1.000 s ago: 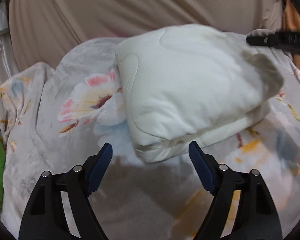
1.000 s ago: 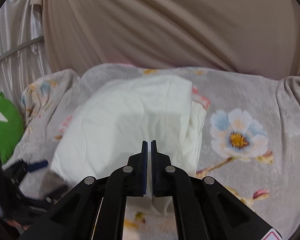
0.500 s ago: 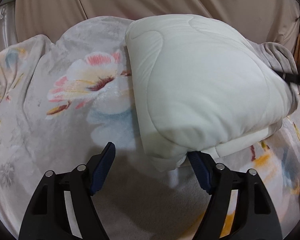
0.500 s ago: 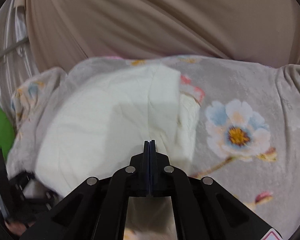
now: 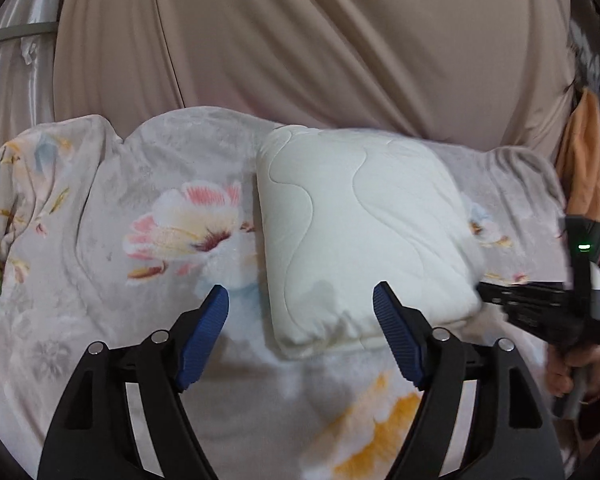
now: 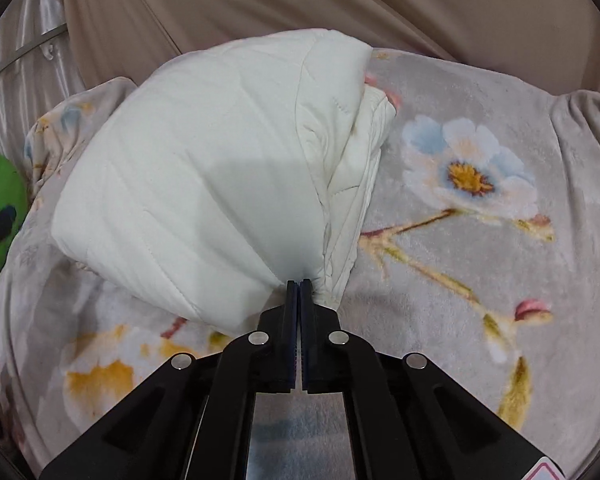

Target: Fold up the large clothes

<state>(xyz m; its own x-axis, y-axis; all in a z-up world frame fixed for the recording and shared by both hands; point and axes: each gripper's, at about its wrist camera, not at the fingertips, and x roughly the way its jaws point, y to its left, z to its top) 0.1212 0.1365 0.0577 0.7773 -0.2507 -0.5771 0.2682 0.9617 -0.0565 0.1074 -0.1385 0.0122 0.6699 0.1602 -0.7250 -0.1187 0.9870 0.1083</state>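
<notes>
A folded white quilted garment point(image 5: 364, 232) lies as a thick bundle on a grey floral blanket point(image 5: 112, 208), with a beige curtain point(image 5: 320, 40) hanging behind. The left tongs point(image 5: 301, 309) stand wide apart and empty, just short of the bundle's near edge. The right tongs point(image 6: 299, 282) are pressed together at the bundle's near corner point(image 6: 320, 280), whether pinching cloth cannot be told.

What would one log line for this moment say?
item: folded white quilt on flowered blanket | left hand-held gripper: open, empty, near quilt corner | right hand-held gripper: shut at quilt edge
</notes>
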